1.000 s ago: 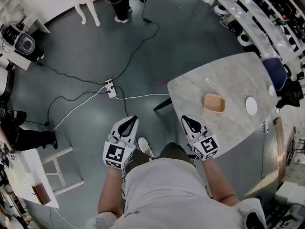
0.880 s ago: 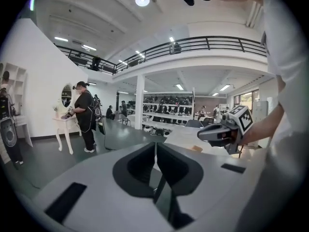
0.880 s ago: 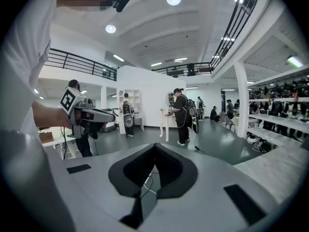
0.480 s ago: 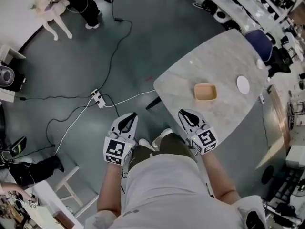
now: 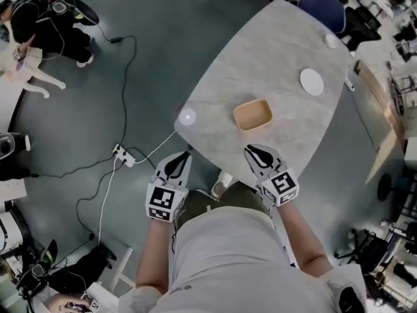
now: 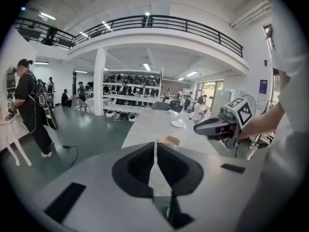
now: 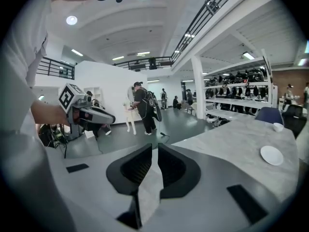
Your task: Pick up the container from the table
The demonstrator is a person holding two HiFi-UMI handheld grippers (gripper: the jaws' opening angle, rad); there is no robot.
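The container, a shallow tan rectangular tray, rests on the grey marble table near its front edge; in the left gripper view the container peeks out just beyond the jaw tips. My left gripper is shut and empty, hanging off the table's near left corner. Also shut and empty, my right gripper hovers at the front edge, a short way below the container. Seen from its own camera, my left gripper has its jaws pressed together, as does my right gripper.
A white plate lies beyond the container, and a small white round thing sits at the table's left corner. A blue chair stands at the far end. Cables and a power strip lie on the floor at the left, with a person beyond.
The table and container have come much nearer and now lie straight ahead. Both grippers have moved from over the floor up to the table's front edge, still shut.
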